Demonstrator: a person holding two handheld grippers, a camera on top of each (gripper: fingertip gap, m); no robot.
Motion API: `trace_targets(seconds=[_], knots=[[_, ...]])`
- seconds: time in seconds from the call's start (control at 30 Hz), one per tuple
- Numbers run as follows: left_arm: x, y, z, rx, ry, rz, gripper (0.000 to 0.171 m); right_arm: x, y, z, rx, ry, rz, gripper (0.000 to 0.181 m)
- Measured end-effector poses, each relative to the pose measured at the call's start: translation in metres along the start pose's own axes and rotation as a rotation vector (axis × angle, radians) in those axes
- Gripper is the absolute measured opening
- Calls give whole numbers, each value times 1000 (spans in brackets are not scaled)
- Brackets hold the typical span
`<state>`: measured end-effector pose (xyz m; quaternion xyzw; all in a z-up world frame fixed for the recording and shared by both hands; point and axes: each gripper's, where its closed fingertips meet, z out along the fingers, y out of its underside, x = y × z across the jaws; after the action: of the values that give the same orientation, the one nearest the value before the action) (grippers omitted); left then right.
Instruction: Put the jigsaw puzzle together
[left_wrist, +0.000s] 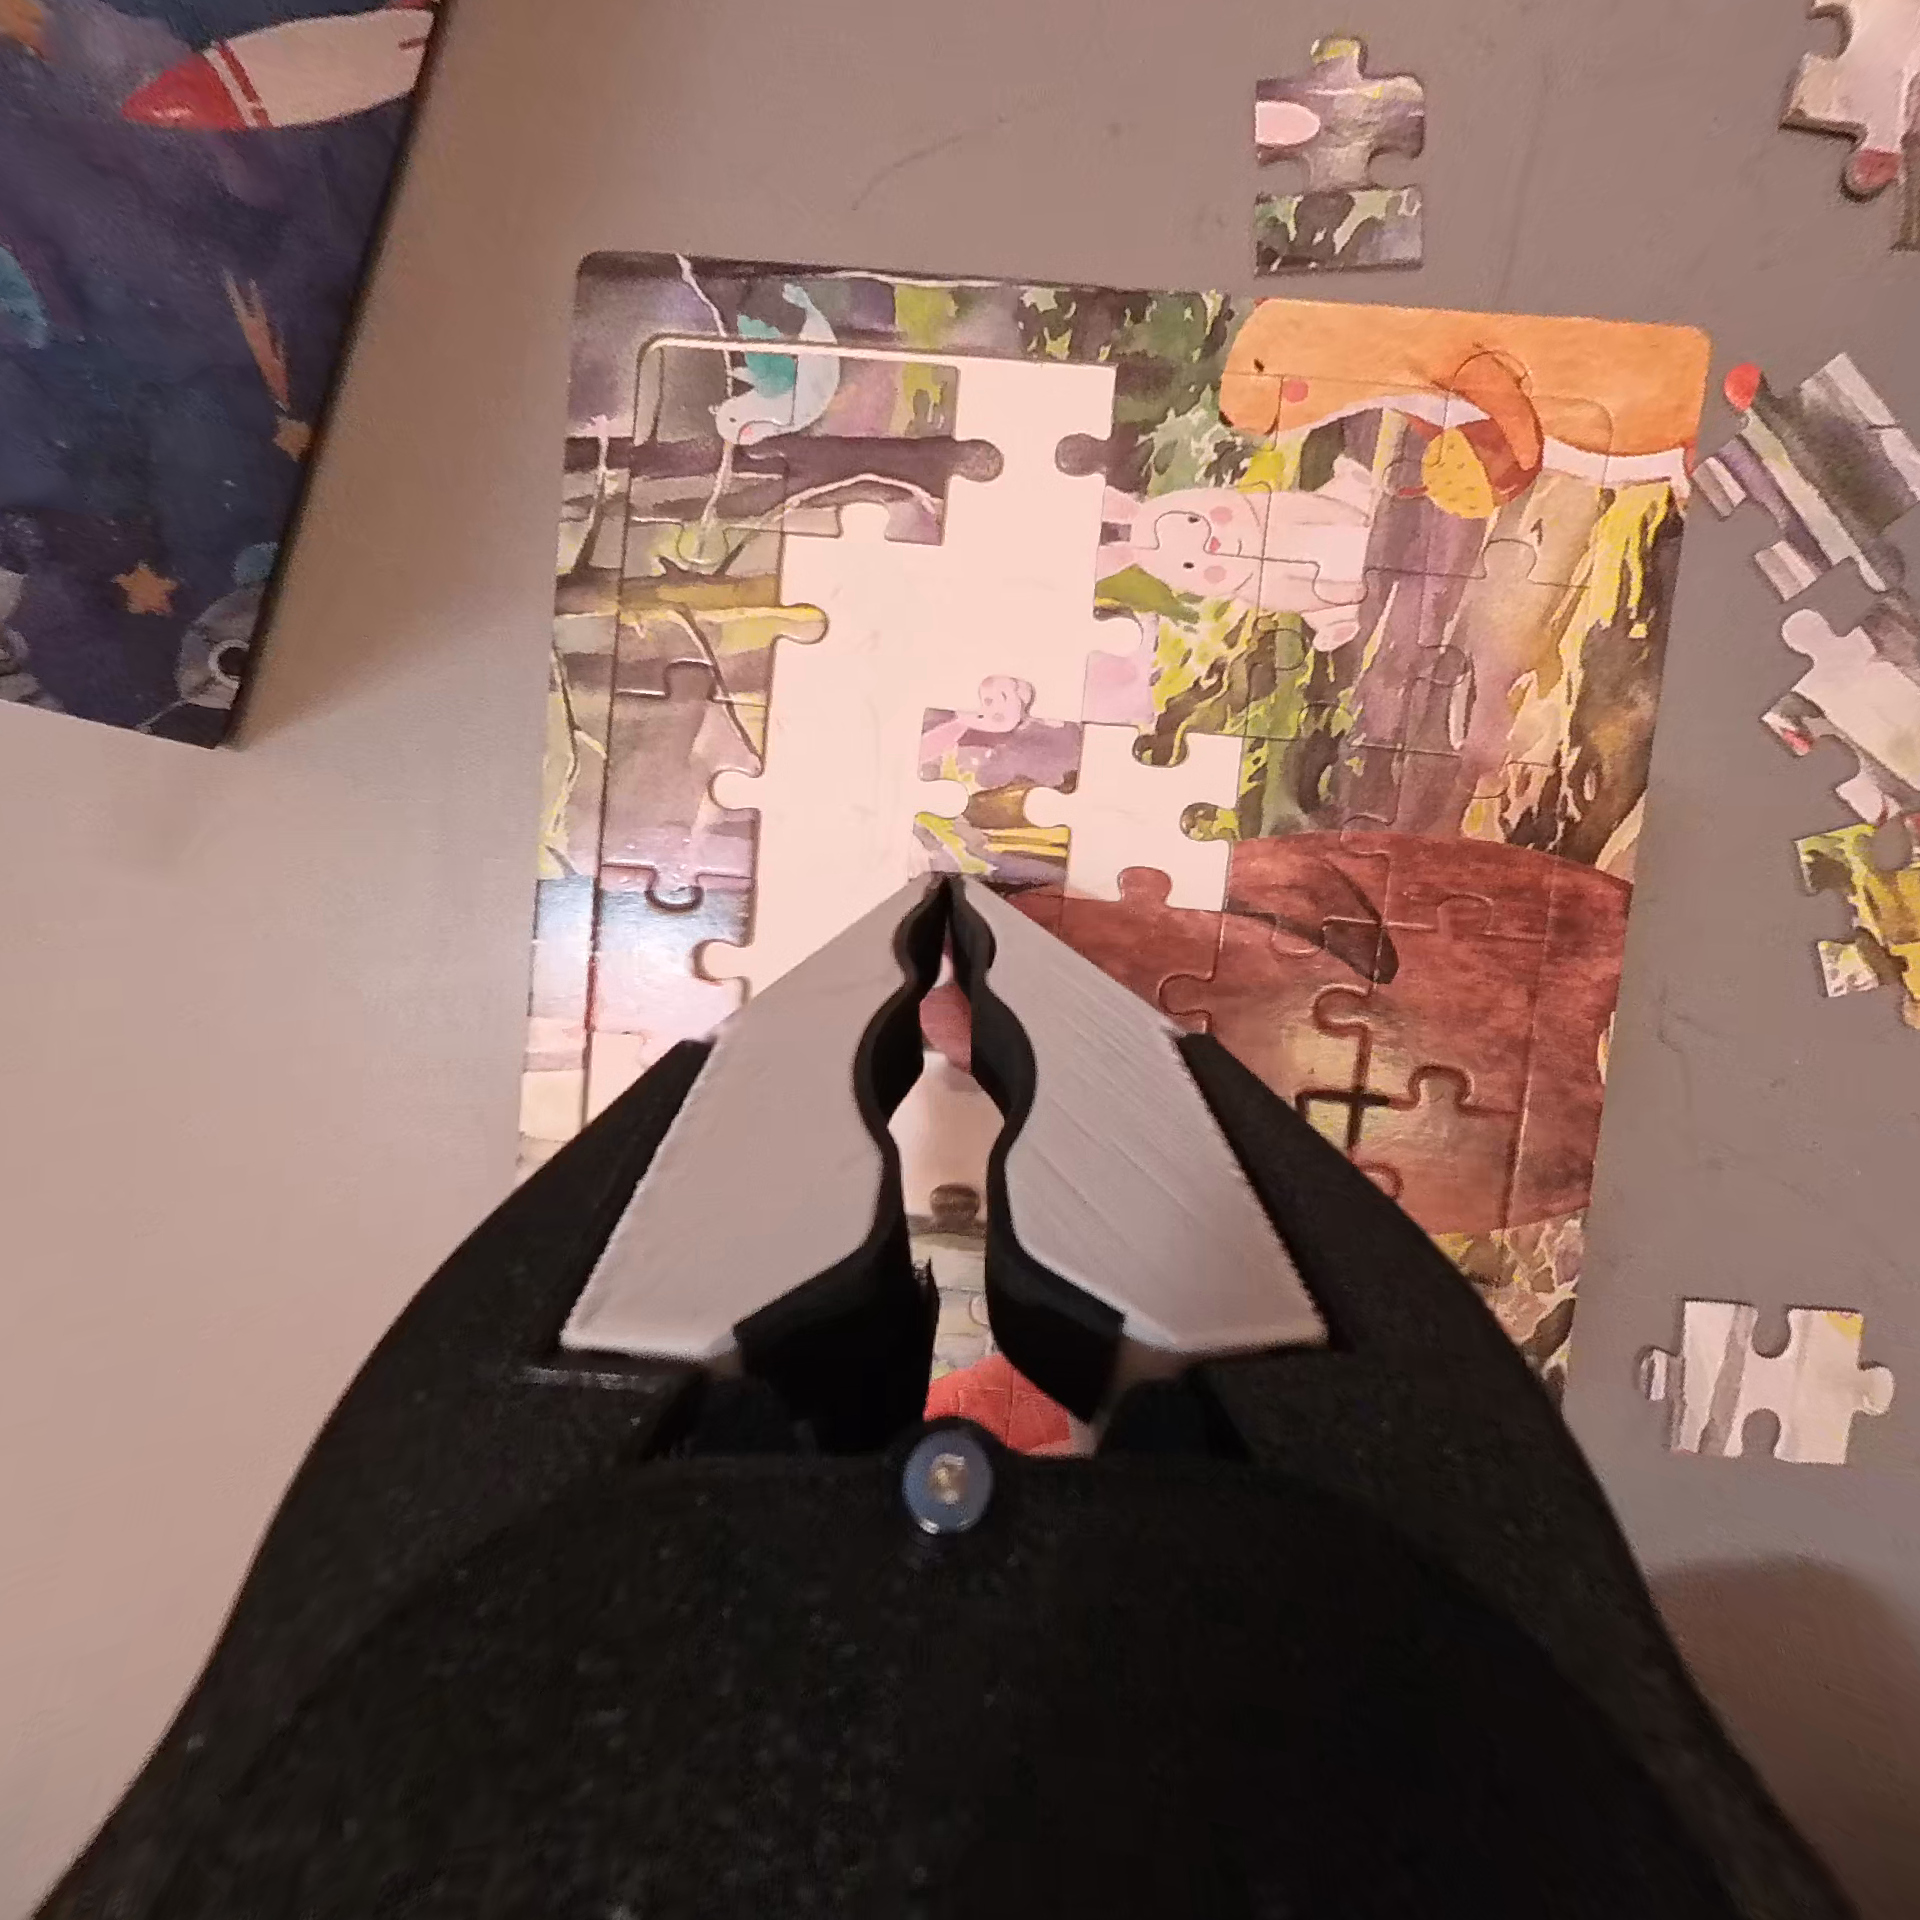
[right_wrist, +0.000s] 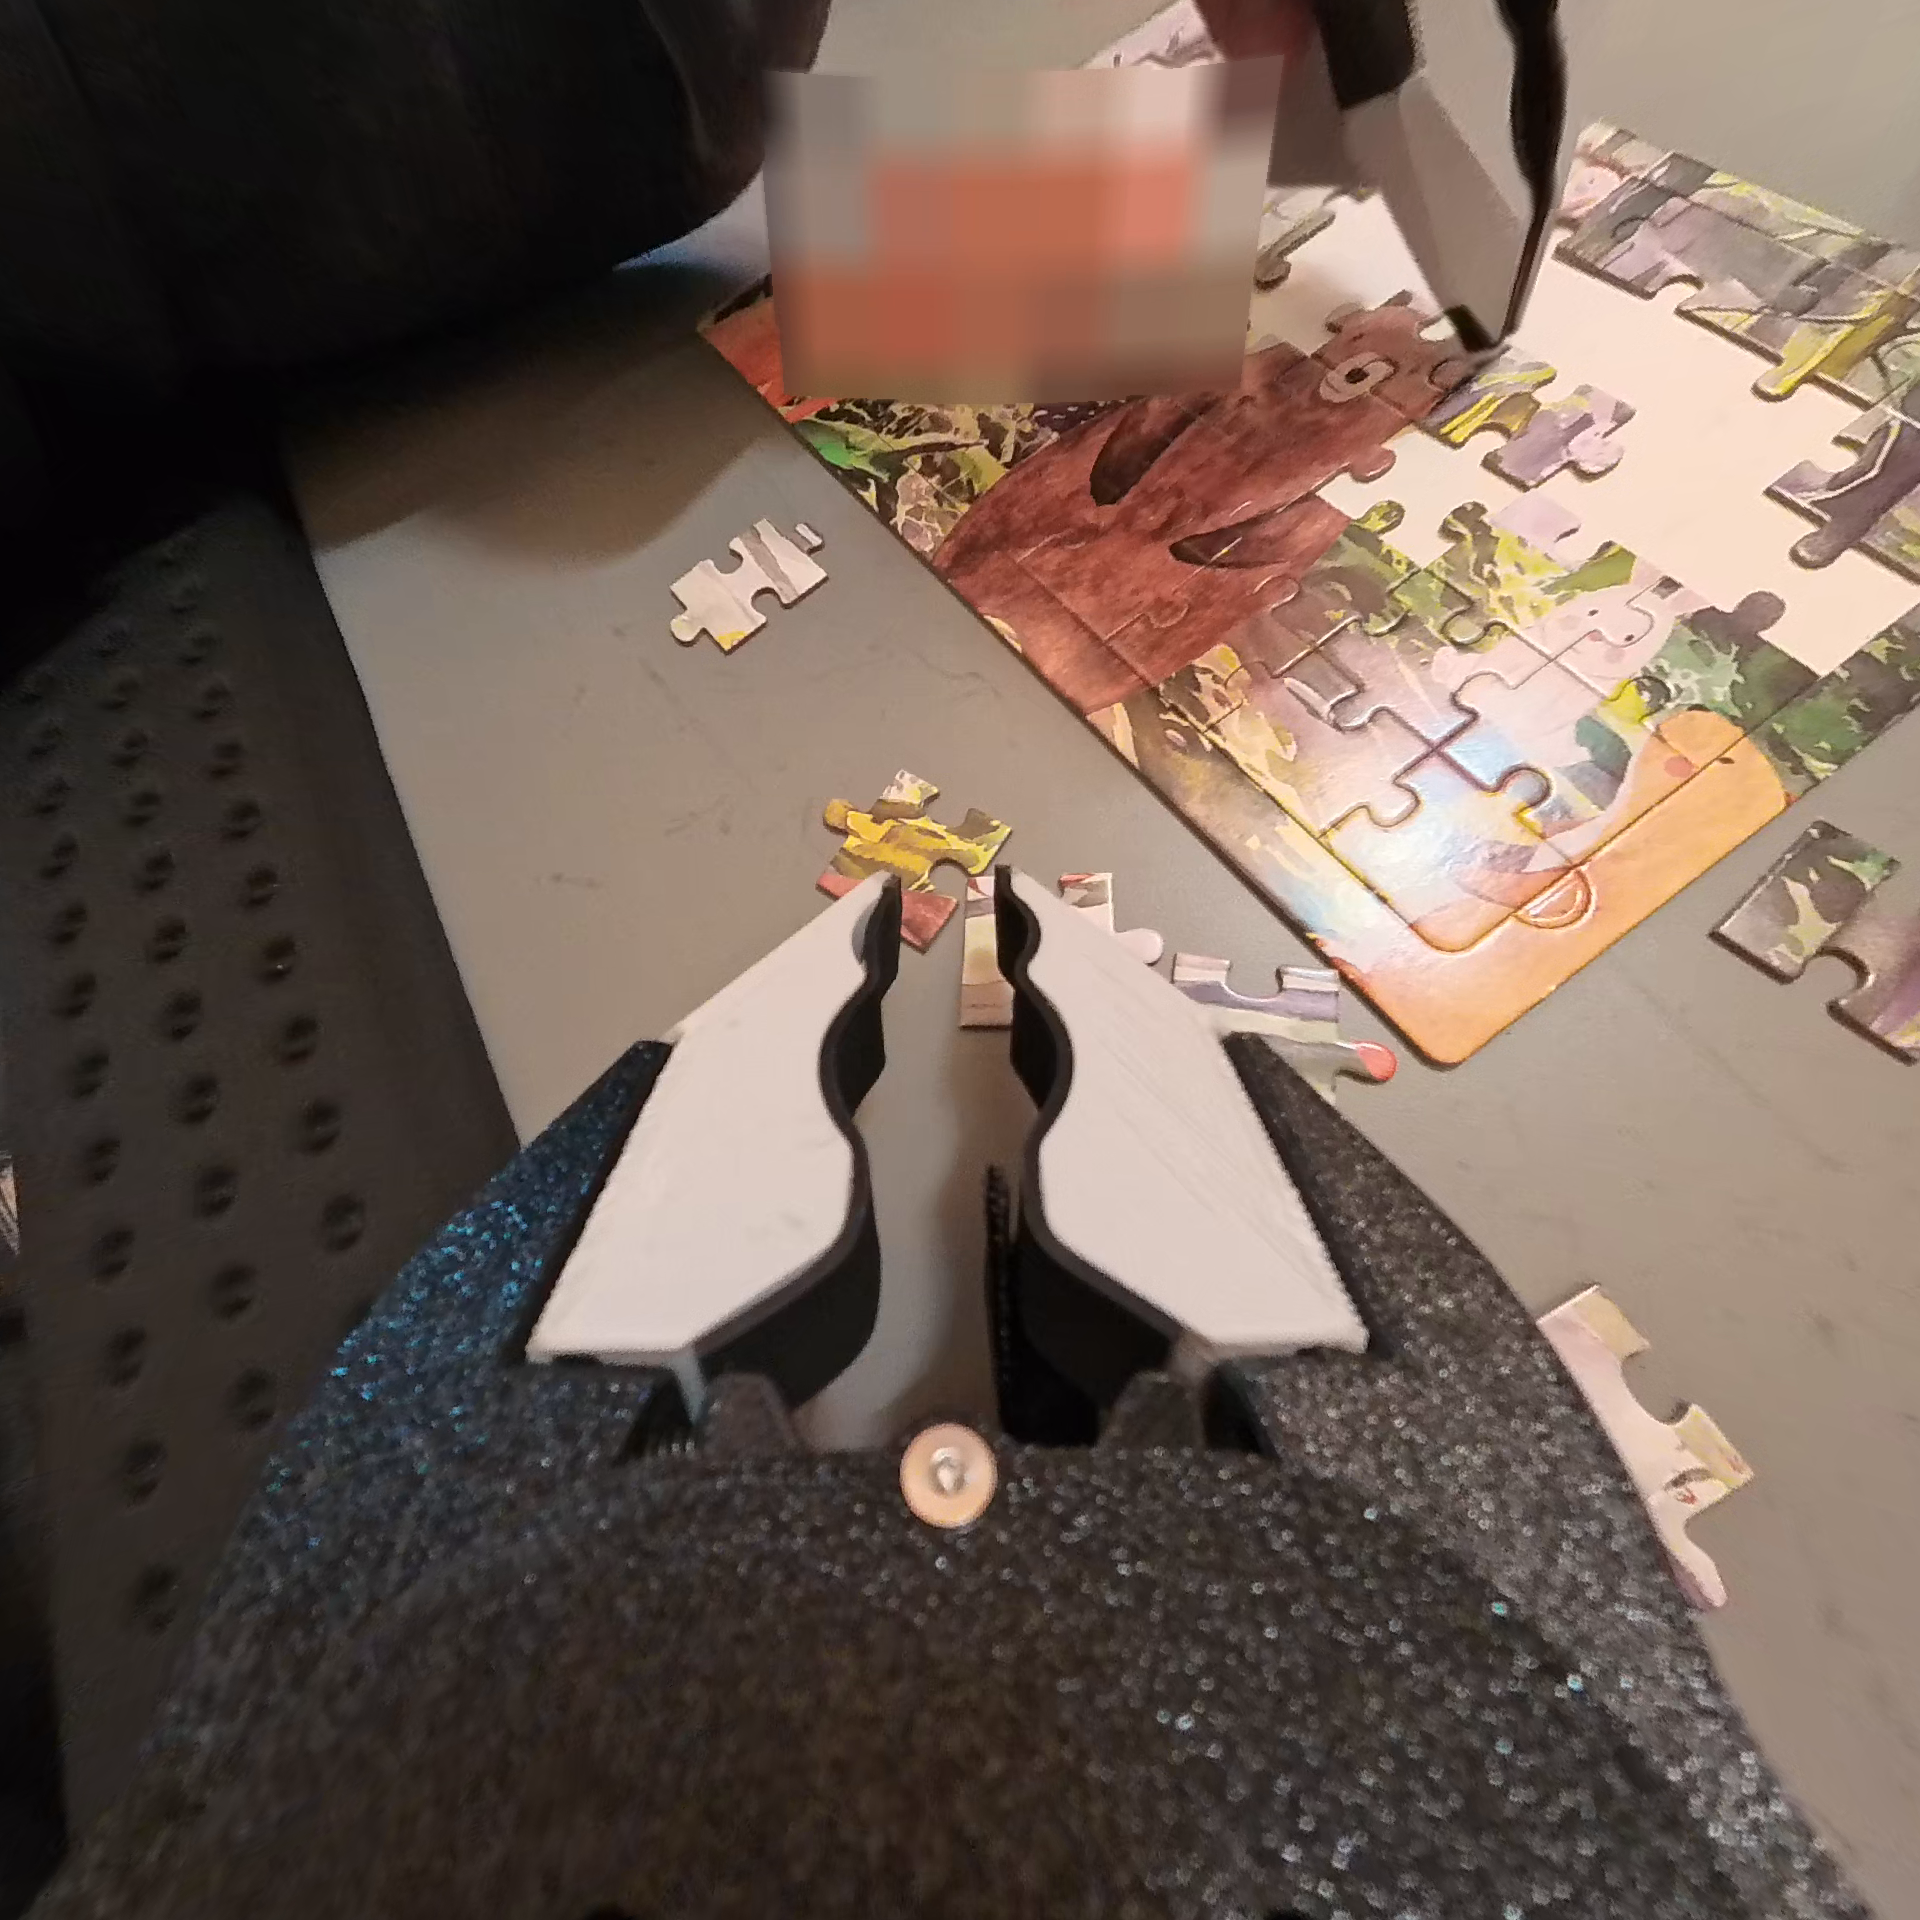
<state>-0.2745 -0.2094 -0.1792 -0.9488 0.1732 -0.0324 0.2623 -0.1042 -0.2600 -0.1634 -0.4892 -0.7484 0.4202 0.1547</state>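
Observation:
The jigsaw board (left_wrist: 597, 644) lies on the grey table, its right and left parts filled and a white bare area (left_wrist: 935, 623) in the middle. Two joined pieces (left_wrist: 992, 790) sit alone in that area. My left gripper (left_wrist: 945, 883) is shut, with its tips down at the near edge of those pieces; nothing shows between the fingers. It also shows in the right wrist view (right_wrist: 1496, 322), touching the board (right_wrist: 1455, 997) by the brown bear. My right gripper (right_wrist: 943, 896) is open over loose pieces: a yellow one (right_wrist: 914, 836) and a pale one (right_wrist: 982, 966).
Loose pieces lie beyond the board (left_wrist: 1340, 114) (left_wrist: 1340, 231), to its right (left_wrist: 1849, 623) and near right (left_wrist: 1766, 1382). A dark blue picture box (left_wrist: 156, 312) lies at the far left. More pieces (right_wrist: 748, 587) (right_wrist: 1829, 925) (right_wrist: 1642, 1423) and a dark perforated surface (right_wrist: 156, 935) are in view. Spacing between my two grippers at the tips: around 20 centimeters.

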Motion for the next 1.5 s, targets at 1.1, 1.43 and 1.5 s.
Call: trace_targets(seconds=[1.1,1.43,1.5], knots=[[170,85,-64,104,-178,-160,41,46,-10,-23,106,163,162,17],[191,58,-58,215,-83,-130,39,30,-4,-18,42,208,13,15],[189,40,-46,218,-118,-107,36,27,-3,-13,27,193,-3,15]])
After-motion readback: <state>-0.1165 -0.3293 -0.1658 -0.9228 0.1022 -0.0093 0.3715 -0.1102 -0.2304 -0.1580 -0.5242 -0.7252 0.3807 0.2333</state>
